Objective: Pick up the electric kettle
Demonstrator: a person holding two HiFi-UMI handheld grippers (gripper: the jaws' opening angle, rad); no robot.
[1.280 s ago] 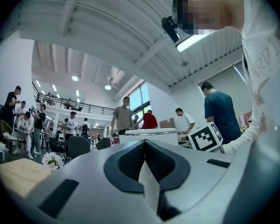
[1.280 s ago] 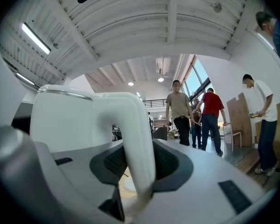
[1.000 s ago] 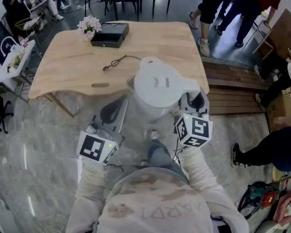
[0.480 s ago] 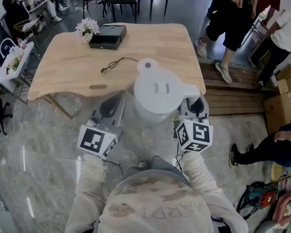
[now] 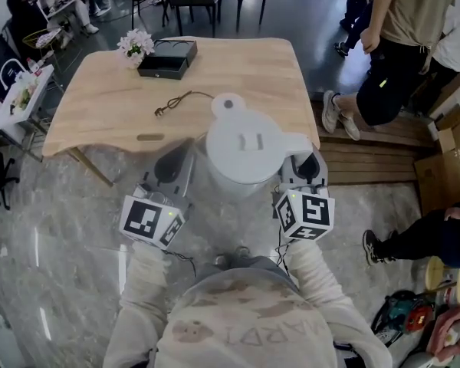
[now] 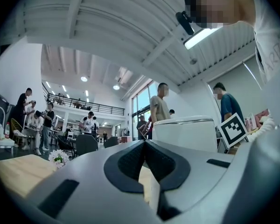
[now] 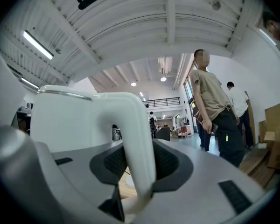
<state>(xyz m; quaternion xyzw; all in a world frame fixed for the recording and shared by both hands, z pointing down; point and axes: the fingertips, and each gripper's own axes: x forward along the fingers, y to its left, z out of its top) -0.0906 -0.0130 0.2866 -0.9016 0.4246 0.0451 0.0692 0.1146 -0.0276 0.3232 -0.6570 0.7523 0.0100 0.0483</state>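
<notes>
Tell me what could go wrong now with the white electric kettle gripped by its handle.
1. The right gripper clamps only the curved handle of the white plastic electric kettle. The body sits off to one side, so it might swing or twist in the jaws.
2. The left gripper is shut beside the kettle and gives it no support.
3. A person in a beige shirt stands nearby on the right, so a bump is possible.

The white plastic electric kettle (image 5: 249,148) blocks the way straight ahead, between my left gripper (image 5: 171,162) and right gripper (image 5: 307,165). The light wooden table (image 5: 100,106) lies bare at near left and far right. A thin black cord (image 5: 176,100), black rectangular tray (image 5: 167,56) and pale flower bunch (image 5: 134,44) occupy its far left.
</notes>
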